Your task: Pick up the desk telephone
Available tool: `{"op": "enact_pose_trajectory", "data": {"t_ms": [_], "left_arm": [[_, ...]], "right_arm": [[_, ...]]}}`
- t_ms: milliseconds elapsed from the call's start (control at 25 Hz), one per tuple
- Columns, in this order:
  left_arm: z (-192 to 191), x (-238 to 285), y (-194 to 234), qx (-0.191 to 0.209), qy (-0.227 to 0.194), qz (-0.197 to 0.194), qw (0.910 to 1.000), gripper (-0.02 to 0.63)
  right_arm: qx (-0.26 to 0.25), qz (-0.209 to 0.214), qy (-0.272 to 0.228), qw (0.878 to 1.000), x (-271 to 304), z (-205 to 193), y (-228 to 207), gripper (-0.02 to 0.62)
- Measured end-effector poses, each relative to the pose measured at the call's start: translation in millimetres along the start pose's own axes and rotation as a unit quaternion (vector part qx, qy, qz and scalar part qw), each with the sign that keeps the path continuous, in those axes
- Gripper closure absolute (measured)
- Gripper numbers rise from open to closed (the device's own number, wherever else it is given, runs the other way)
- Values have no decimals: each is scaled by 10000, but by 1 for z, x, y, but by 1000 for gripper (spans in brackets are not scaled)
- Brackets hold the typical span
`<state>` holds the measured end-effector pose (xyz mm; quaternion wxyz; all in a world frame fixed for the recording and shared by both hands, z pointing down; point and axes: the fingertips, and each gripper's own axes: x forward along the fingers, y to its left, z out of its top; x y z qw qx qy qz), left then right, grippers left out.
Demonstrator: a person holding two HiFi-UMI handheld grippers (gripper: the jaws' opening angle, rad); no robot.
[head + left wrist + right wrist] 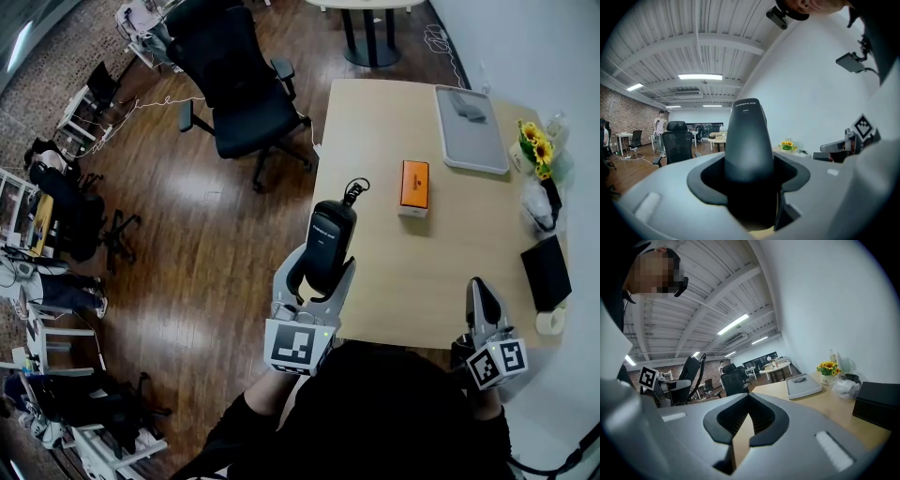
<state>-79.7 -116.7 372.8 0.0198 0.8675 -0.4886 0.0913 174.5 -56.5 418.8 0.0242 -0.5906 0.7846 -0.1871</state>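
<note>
The black telephone handset (330, 242) is held off the wooden table (403, 281), over its near left corner, with my left gripper (323, 269) shut on its lower part. Its coiled cord (354, 192) leaves the far end. In the left gripper view the handset (747, 140) stands up between the jaws and fills the gap of the left gripper (748, 165). My right gripper (478, 292) rests at the table's near right edge. Seen from its own camera, the right gripper (749, 404) has its jaws together with nothing between them. No telephone base shows.
On the table are an orange box (414, 186), a grey tray (469, 131) at the far end, sunflowers (536, 150), a black box (546, 272) and a tape roll (551, 322) along the right edge. A black office chair (239, 94) stands on the wooden floor at the left.
</note>
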Motion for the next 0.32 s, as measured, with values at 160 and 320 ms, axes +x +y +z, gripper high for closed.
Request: {"op": "enact_pose_trajectory", "data": {"t_ms": [160,320], "left_arm": [[-1,-3,-1,1,8,1,10000,345],[-1,-6,-3,9,-1,0,10000,345]], "right_arm": [[-5,-4,4,10000,-3,-1,1,595],[-2,-13,6,10000,-7,-3,2,595]]}}
